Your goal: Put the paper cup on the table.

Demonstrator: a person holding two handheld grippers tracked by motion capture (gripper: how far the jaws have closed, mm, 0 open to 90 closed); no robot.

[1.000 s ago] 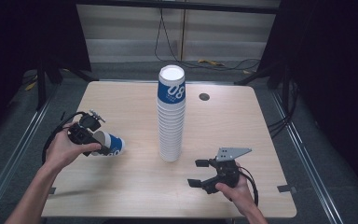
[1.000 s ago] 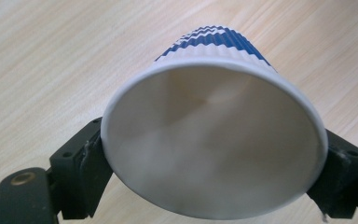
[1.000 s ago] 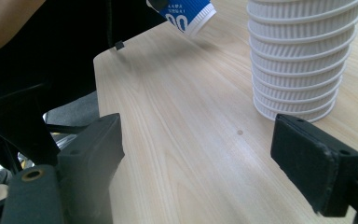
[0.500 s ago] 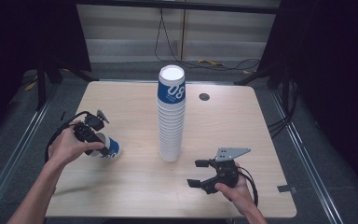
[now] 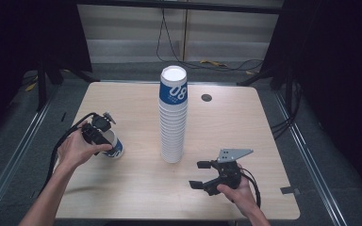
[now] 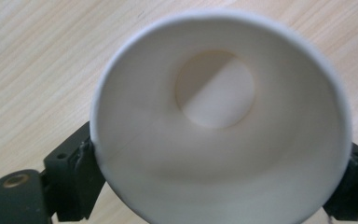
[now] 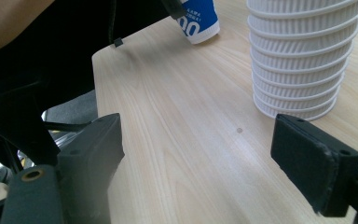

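Observation:
A blue and white paper cup (image 5: 115,149) rests with its base on the left part of the wooden table (image 5: 235,122), leaning a little. My left gripper (image 5: 106,141) is shut on it from above; its jaws have just been opening, with the cup still between them. In the left gripper view I look into the cup's white inside (image 6: 214,93), a jaw on either side of its rim, around my left gripper (image 6: 221,163). My right gripper (image 5: 197,174) lies open near the front right, pointing left, nothing between its jaws (image 7: 198,158). The cup (image 7: 198,21) shows beyond it.
A tall stack of white cups (image 5: 173,117) with a blue one on top stands mid-table; its lower part (image 7: 303,60) is just ahead and right of my right gripper. A round cable hole (image 5: 206,98) sits at the back. Cables lie on the floor behind.
My left hand has swung the cup from lying sideways in the air down to a nearly upright stand on the table. The right hand has not moved.

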